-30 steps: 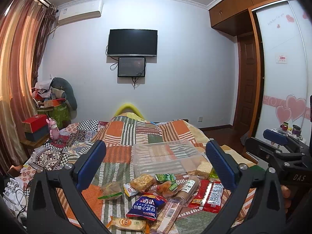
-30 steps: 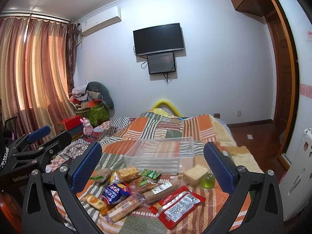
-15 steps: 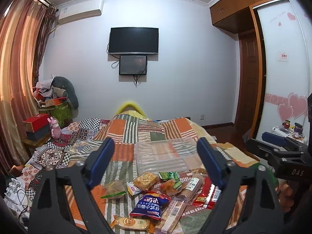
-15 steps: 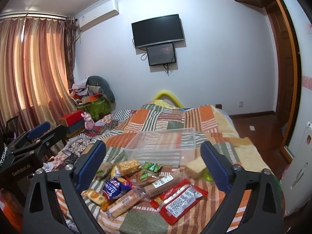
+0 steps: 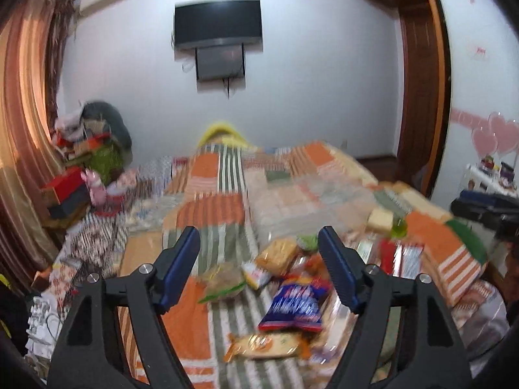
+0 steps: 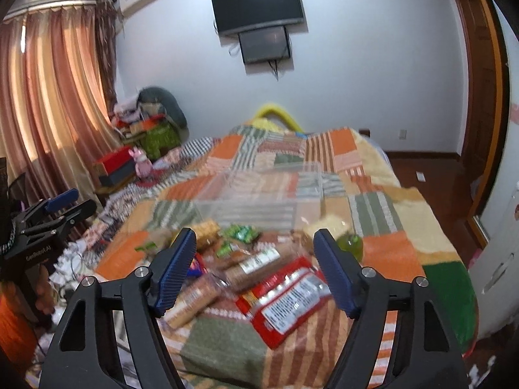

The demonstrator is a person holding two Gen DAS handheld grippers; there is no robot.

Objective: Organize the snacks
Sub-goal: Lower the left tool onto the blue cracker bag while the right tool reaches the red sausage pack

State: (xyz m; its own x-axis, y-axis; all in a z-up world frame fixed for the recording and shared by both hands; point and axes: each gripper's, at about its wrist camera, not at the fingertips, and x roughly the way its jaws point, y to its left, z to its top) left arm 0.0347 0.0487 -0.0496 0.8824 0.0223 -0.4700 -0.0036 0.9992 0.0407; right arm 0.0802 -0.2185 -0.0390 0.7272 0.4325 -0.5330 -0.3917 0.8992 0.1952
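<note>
Left wrist view: your left tongs (image 5: 259, 253) gape, holding nothing; blue snack bag (image 5: 296, 303) lies on the bed (image 5: 220, 207) just ahead-right. Light, crinkly, slippery: pinch its sealed edge. Right tongs (image 6: 254, 253) likewise parted above red packets (image 6: 285, 298); clear bin (image 6: 256, 201) beyond.

Each gripper, the left gripper (image 5: 259, 265) and the right gripper (image 6: 254, 267), has two matte black angular arms with triangular cut-outs and round silver screws. The fingers (image 6: 175, 269) carry ribbed blue pads. White lettering marks the left gripper's black body.
</note>
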